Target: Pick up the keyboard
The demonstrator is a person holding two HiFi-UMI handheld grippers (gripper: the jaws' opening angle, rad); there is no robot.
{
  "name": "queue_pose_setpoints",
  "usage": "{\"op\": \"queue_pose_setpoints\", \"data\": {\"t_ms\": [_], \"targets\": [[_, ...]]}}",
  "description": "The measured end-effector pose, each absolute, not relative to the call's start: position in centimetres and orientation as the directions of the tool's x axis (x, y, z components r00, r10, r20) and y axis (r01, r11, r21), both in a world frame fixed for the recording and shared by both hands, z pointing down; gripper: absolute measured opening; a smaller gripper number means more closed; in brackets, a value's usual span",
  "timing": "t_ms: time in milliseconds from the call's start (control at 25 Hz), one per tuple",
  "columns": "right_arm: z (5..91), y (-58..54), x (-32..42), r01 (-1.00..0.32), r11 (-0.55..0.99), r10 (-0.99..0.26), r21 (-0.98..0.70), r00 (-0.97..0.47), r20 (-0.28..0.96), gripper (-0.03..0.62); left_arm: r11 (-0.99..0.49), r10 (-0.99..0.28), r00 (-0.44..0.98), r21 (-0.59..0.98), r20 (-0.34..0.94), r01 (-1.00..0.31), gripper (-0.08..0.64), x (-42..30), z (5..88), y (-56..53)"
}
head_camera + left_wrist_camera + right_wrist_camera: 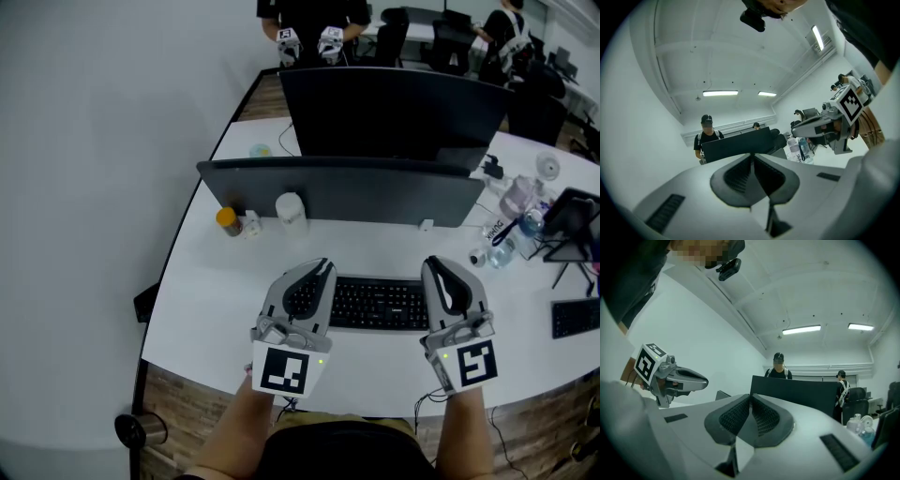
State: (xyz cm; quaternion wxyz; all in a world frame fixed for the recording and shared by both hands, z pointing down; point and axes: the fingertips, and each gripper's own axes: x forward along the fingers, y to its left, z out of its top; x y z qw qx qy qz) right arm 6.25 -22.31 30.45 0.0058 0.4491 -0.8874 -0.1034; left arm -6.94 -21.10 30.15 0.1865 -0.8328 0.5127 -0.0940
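Flat black plastic keyboard [380,304] at the white counter's [211,291] front edge: probably light and stiff. Grasp its short ends. Left gripper [322,267] and right gripper [434,266] are closed, empty.

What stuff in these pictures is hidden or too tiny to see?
- Head view: both ends of the keyboard lie under the left gripper and right gripper; touching or hovering is unclear.
- Both gripper views: each gripper's own body blocks the keyboard.
- Head view: a second keyboard is cut off by the right edge.
- Head view: orange-topped container, too small to identify.
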Motion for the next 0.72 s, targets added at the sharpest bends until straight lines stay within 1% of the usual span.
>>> {"op": "queue_pose_setpoints", "data": {"t_ms": [80,120,160,240,320,400,520,600,720], "targets": [[30.5,-22.6,6.3,-0.792,0.580,-0.795,0.191,-0.602,-0.080,0.035,-0.408,-0.889,0.456,-0.387,-0.036,-0.827,0.033,-7.3,30.6,-21.2],[30.7,-22.7,6.4,-0.794,0.578,-0.798,0.190,-0.598,-0.070,0.036,-0.412,-0.889,0.457,-0.377,-0.036,-0.830,0.070,-7.5,30.8,-21.2],[31.1,-22.9,6.5,-0.798,0.572,-0.806,0.188,-0.589,-0.048,0.038,-0.415,-0.889,0.456,-0.365,-0.032,-0.834,0.097,-7.7,31.0,-21.2],[32.3,-23.1,7.0,-0.806,0.562,-0.821,0.184,-0.571,0.006,0.046,-0.415,-0.892,0.451,-0.353,-0.022,-0.839,0.128,-8.2,31.5,-21.2],[32.9,-23.4,7.3,-0.807,0.560,-0.823,0.188,-0.567,0.018,0.079,-0.414,-0.893,0.449,-0.360,-0.015,-0.836,0.148,-8.5,32.0,-21.2],[32.9,-23.7,7.2,-0.807,0.557,-0.821,0.196,-0.571,-0.015,0.129,-0.427,-0.889,0.457,-0.355,-0.002,-0.832,0.156,-8.7,32.6,-21.2],[33.6,-24.1,6.9,-0.803,0.565,-0.815,0.191,-0.578,-0.021,0.155,-0.449,-0.883,0.468,-0.336,0.026,-0.828,0.188,-9.0,33.6,-21.4],[34.3,-24.3,6.6,-0.795,0.580,-0.809,0.177,-0.588,0.009,0.170,-0.453,-0.884,0.466,-0.327,0.042,-0.830,0.205,-9.4,34.2,-21.6],[35.8,-24.3,6.6,-0.785,0.601,-0.799,0.152,-0.593,0.097,0.184,-0.461,-0.882,0.465,-0.329,0.071,-0.824,0.243,-9.9,35.2,-21.9]]}}
